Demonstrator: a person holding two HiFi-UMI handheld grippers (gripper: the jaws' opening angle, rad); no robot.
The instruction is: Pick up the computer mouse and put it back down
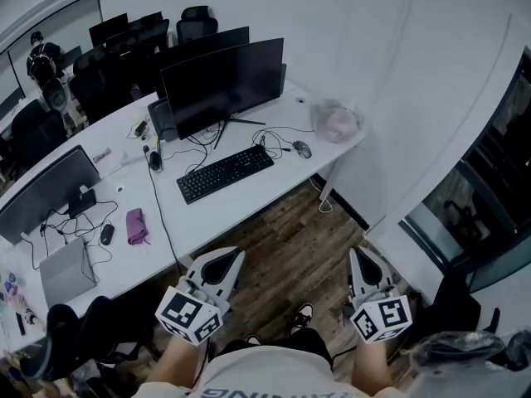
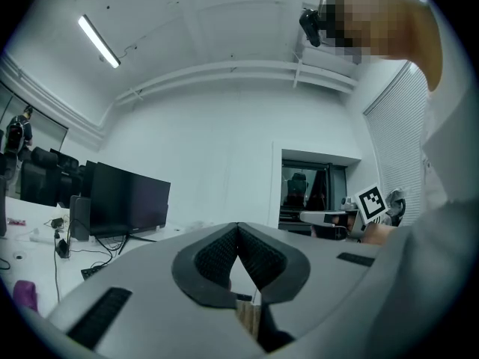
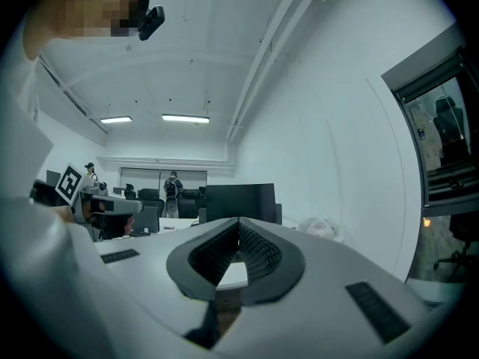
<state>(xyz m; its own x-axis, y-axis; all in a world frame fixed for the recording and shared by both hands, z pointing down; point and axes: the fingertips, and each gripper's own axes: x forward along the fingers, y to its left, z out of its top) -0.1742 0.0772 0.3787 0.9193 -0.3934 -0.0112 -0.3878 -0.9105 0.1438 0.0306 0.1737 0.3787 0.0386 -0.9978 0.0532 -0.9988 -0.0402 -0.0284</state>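
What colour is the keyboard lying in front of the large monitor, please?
The keyboard is black; it shows best in the head view.

Computer mouse (image 1: 303, 148) tiny (details unreadable).

White desk (image 1: 207, 218), wood floor (image 1: 290, 255) (dim)

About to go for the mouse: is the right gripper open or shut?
Shut: the right gripper shows its jaws touching at the tips, nothing between them.
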